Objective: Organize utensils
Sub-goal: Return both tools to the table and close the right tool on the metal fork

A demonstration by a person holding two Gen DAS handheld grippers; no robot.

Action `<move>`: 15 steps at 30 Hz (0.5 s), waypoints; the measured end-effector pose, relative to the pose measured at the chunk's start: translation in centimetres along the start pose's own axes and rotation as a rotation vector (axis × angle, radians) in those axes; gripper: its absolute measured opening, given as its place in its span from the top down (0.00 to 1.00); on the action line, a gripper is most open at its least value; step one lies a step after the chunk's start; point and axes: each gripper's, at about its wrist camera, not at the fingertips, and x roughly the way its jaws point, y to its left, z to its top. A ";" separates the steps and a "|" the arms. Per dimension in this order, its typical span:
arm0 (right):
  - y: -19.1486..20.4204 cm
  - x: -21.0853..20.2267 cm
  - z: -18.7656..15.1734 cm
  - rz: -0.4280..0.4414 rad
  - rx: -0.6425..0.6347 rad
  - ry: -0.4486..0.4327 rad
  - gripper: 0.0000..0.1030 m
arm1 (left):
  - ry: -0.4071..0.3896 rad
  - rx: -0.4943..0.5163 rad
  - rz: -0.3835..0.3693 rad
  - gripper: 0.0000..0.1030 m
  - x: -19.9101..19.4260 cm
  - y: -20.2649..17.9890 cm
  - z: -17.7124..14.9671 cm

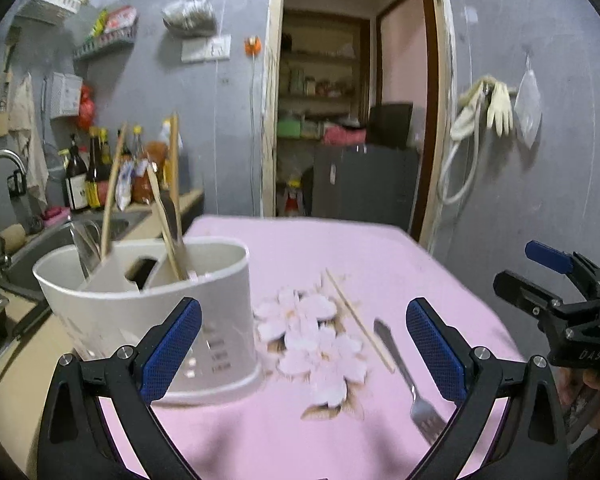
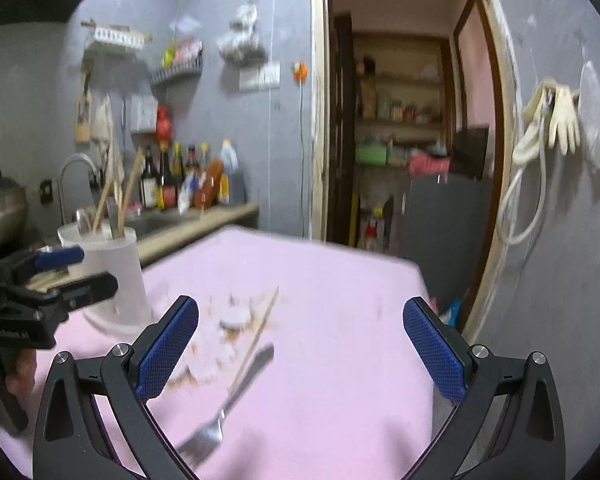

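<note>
Pink cloth (image 1: 300, 248) covered the worktop, with a flower print at its middle. I had both grippers over the near edge. The left gripper (image 1: 304, 344) had its fingers (image 1: 172, 344) spread wide with nothing between them, and the right gripper (image 2: 300, 344) stood the same, its fingers (image 2: 434, 348) wide apart and empty.

The holder (image 1: 204, 320), a white plastic tub, stood at the left edge of the worktop, just beyond my left gripper's left finger. Inside it I saw chopsticks (image 1: 114, 184) standing tilted, along with a dark-handled piece I could not identify and some metal handles at its far side.

A fork (image 1: 404, 376) lay flat on the cloth right of the flower print, tines toward the near edge, handle pointing away. A single chopstick (image 1: 358, 320) lay just beside it on its left, roughly parallel and not clearly touching. In my right view both lay between the fingers, the fork (image 2: 228, 400) nearer.
</note>
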 end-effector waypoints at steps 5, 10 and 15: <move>0.1 2.4 -1.8 0.038 -0.004 0.180 0.20 | 0.116 -0.014 0.018 0.03 1.7 0.1 -1.5; 1.3 4.3 -3.2 0.102 -0.031 0.330 0.36 | 0.211 -0.060 0.045 0.03 3.1 1.1 -2.7; 3.0 5.8 -4.5 0.169 -0.076 0.446 0.53 | 0.285 -0.099 0.033 0.03 3.8 1.7 -3.4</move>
